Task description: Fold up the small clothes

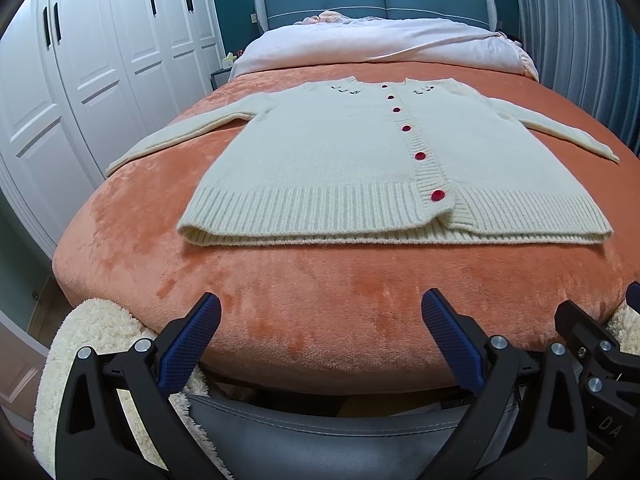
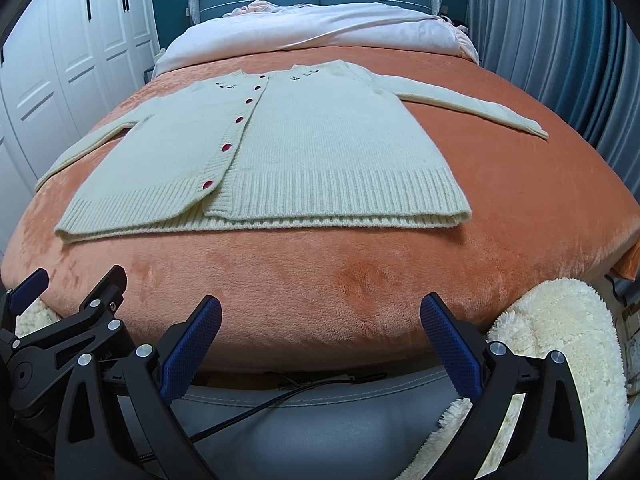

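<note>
A small cream knit cardigan (image 1: 340,160) with red buttons lies flat and face up on the orange blanket (image 1: 320,292), both sleeves spread out to the sides, hem toward me. It also shows in the right wrist view (image 2: 304,160). My left gripper (image 1: 320,312) is open and empty, hovering at the foot edge of the bed, short of the hem. My right gripper (image 2: 320,312) is open and empty, beside the left one at the same edge. The right gripper's body shows at the right edge of the left wrist view (image 1: 592,344).
White wardrobe doors (image 1: 100,60) run along the left of the bed. A pale duvet (image 1: 380,40) is bunched at the blue headboard. Grey-blue curtains (image 2: 560,40) hang on the right. A fluffy cream throw (image 2: 560,340) drapes over the grey bed frame (image 2: 320,432) below the grippers.
</note>
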Tool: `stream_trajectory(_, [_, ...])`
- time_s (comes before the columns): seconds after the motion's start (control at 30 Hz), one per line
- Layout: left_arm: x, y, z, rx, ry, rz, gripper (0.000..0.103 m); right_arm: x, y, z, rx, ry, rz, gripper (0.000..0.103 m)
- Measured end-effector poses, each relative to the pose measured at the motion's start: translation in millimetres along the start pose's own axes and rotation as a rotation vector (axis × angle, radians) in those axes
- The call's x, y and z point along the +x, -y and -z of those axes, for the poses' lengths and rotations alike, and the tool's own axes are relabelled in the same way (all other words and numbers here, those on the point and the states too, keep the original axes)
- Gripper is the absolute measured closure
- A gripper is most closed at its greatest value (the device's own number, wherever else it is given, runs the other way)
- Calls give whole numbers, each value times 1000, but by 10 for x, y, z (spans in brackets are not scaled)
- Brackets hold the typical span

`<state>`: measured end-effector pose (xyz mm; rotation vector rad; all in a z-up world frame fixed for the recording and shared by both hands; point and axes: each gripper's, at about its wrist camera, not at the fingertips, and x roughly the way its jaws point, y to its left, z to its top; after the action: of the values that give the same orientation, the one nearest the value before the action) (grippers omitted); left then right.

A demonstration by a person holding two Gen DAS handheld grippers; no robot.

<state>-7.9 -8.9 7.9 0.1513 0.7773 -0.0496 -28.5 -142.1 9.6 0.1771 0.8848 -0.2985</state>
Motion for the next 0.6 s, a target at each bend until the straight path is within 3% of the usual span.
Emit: stream_trajectory(0.6, [-17, 4, 6, -1, 2, 4, 5, -1, -13, 16, -1, -5, 1, 5])
